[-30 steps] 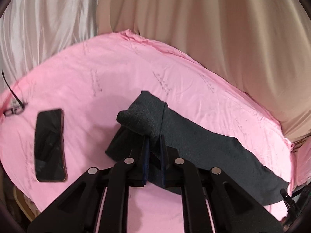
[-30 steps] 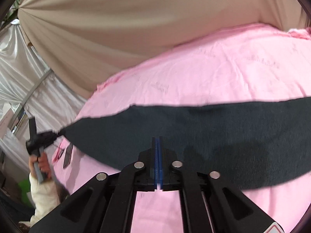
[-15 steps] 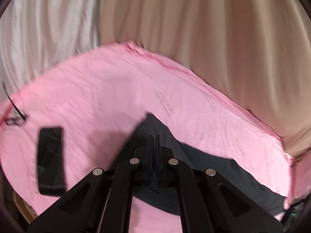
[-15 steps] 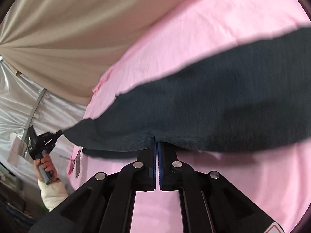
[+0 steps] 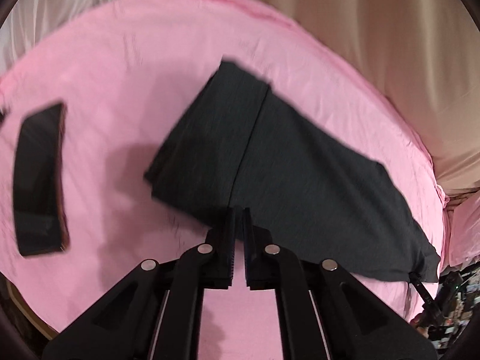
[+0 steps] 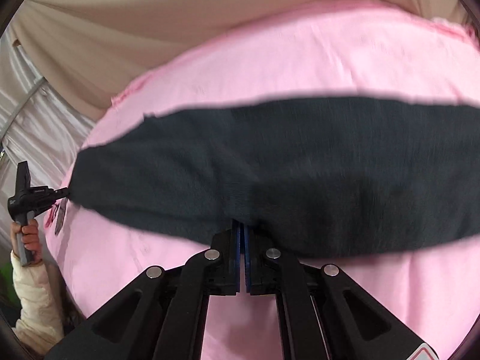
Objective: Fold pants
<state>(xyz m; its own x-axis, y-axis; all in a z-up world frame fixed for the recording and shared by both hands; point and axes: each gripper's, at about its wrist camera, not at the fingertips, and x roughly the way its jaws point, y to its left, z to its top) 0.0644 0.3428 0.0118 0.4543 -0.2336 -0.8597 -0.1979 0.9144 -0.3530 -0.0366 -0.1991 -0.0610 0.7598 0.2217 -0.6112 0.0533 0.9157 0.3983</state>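
Note:
Dark grey pants (image 5: 300, 165) lie stretched across a pink cloth (image 5: 120, 60), waistband end at the left. My left gripper (image 5: 238, 214) is shut on the near edge of that end, low over the cloth. In the right wrist view the pants (image 6: 300, 165) run as a wide dark band, and my right gripper (image 6: 241, 225) is shut on their near edge. The left gripper (image 6: 39, 195), held by a hand, shows there at the band's left tip. The right gripper (image 5: 420, 285) shows at the pants' far right corner in the left wrist view.
A black phone (image 5: 39, 180) lies on the pink cloth left of the pants. Beige drapes (image 5: 390, 30) and white drapes (image 6: 30, 126) hang behind the table. A person's hand and cream sleeve (image 6: 33, 294) are at the left edge. The cloth's rim curves close behind the pants.
Both grippers have come down with the pants. The bunched waistband end by the left gripper now lies flatter and spread out. The right gripper's fingers stay shut on the edge.

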